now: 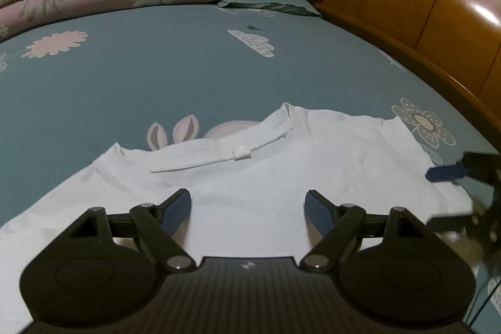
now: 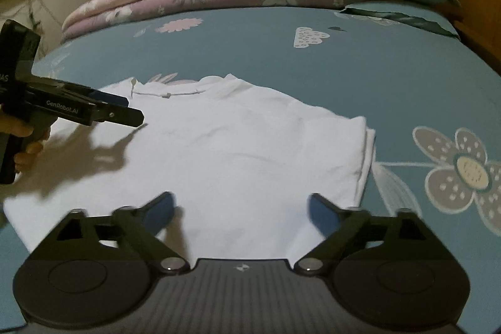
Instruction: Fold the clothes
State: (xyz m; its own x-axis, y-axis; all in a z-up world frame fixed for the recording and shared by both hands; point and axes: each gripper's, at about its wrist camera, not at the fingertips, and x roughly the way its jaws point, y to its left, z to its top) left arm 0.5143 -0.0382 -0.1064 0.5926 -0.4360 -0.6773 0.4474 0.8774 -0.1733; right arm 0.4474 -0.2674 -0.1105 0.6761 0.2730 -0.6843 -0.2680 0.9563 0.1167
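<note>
White T-shirt (image 2: pixel 238 146) lies flat on bedsheet (image 1: pixel 156 77) beneath both gaping, empty tongs, left (image 1: pixel 249 205) and right (image 2: pixel 241 207).

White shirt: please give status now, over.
Left gripper and right gripper: jaws open, empty. White shirt flat on bed sheet, right side folded in. Nothing in the way.

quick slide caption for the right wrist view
Open right gripper above white t-shirt on blue bedsheet.

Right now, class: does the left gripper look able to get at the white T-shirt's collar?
Probably yes. The left gripper hangs open over the white T-shirt; only flat fabric lies between it and the collar, and the right gripper sits off to the side.
</note>
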